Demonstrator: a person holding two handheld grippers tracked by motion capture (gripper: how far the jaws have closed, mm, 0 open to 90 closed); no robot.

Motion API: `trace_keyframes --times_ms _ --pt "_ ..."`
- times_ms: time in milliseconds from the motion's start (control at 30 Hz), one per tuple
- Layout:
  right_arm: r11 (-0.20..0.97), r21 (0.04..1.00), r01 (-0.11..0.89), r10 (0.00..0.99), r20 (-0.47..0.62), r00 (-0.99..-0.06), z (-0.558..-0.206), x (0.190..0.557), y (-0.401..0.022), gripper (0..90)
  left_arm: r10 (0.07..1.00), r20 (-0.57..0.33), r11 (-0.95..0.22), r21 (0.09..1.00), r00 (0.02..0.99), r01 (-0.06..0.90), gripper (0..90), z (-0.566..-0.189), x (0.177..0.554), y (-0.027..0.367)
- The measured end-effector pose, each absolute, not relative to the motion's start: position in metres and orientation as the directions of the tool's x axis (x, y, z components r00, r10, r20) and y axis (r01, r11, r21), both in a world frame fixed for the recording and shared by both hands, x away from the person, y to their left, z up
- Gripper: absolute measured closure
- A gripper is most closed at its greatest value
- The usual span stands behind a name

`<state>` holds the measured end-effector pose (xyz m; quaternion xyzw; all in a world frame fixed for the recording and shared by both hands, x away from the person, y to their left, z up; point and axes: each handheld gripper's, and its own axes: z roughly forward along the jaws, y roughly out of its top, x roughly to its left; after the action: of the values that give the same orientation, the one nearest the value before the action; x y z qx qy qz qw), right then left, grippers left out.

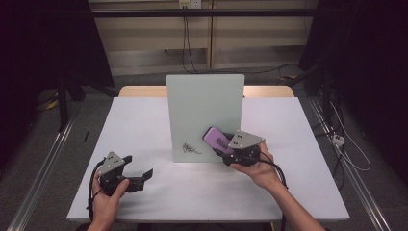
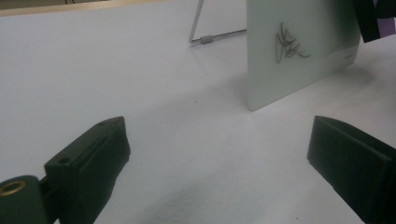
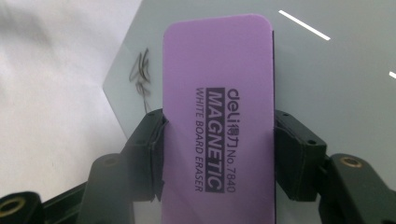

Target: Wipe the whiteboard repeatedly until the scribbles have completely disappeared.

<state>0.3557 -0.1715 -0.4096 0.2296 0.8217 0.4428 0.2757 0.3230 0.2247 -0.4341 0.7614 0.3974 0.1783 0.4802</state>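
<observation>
Right gripper [image 1: 222, 144] pinching purple whiteboard eraser [image 3: 218, 116], perhaps just off the upright glass board [image 1: 204, 110], scribble [image 1: 190, 148] at eraser's eight o'clock, left gripper [image 1: 142, 175] spread over white table [image 1: 144, 125].

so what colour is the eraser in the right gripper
Purple, with black lettering on the eraser; it shows best in the right gripper view.

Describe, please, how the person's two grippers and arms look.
Both the left gripper and right gripper are black with blocky two-jaw ends, each topped by a grey three-cornered plate with small dark dots. Black cables trail back from each. Brass-coloured eyelets sit near the jaws. Forearms are bare.
</observation>
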Motion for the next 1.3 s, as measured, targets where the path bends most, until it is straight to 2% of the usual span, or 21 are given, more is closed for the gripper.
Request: trace_keyframes --times_ms 267,733,1100,1300 --pt "0.513 0.849 0.125 0.607 -0.256 -0.752 -0.428 0.349 -0.171 41.5 0.774 -0.103 -0.234 0.870 0.625 0.434 5.4 -0.434 0.323 0.223" --pt "0.559 0.824 0.093 0.509 -0.252 -0.823 -0.443 0.355 -0.126 41.6 0.771 -0.103 -0.238 0.869 0.629 0.433 5.4 -0.434 0.324 0.222" --pt "0.550 0.832 0.076 0.461 -0.226 -0.858 -0.444 0.366 -0.075 41.6 0.769 -0.110 -0.228 0.873 0.629 0.431 5.4 -0.433 0.322 0.225" --pt "0.523 0.849 0.073 0.482 -0.224 -0.847 -0.426 0.373 -0.074 41.6 0.769 -0.108 -0.229 0.873 0.630 0.430 5.4 -0.433 0.322 0.226"
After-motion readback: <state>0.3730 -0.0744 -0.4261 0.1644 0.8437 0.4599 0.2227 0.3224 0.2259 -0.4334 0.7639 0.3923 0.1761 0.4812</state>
